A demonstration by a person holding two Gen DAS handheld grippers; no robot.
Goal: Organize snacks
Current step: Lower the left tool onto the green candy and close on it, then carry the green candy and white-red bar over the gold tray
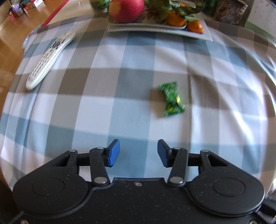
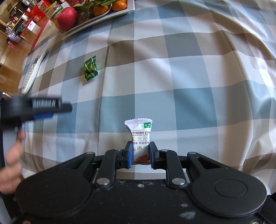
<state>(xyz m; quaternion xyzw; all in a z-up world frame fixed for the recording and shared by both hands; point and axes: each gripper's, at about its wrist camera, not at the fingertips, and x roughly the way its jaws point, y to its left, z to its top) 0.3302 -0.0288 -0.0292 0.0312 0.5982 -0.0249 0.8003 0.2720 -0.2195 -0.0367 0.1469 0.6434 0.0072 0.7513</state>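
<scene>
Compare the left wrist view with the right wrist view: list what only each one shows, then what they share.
Only the left wrist view: the left gripper from behind, jaws open and empty.

Only the right wrist view: the right gripper shut on a white snack packet, and a hand at the left edge.

Both: the green candy on the checked tablecloth, the white remote, the tray with a red apple and oranges.

- Checked tablecloth [image 1: 131,56], blue, grey and white, covers the whole table.
- White remote control [image 1: 50,60] lies at ten o'clock on the cloth, near its edge.
- Wooden floor [image 1: 10,50] shows at nine o'clock.
</scene>
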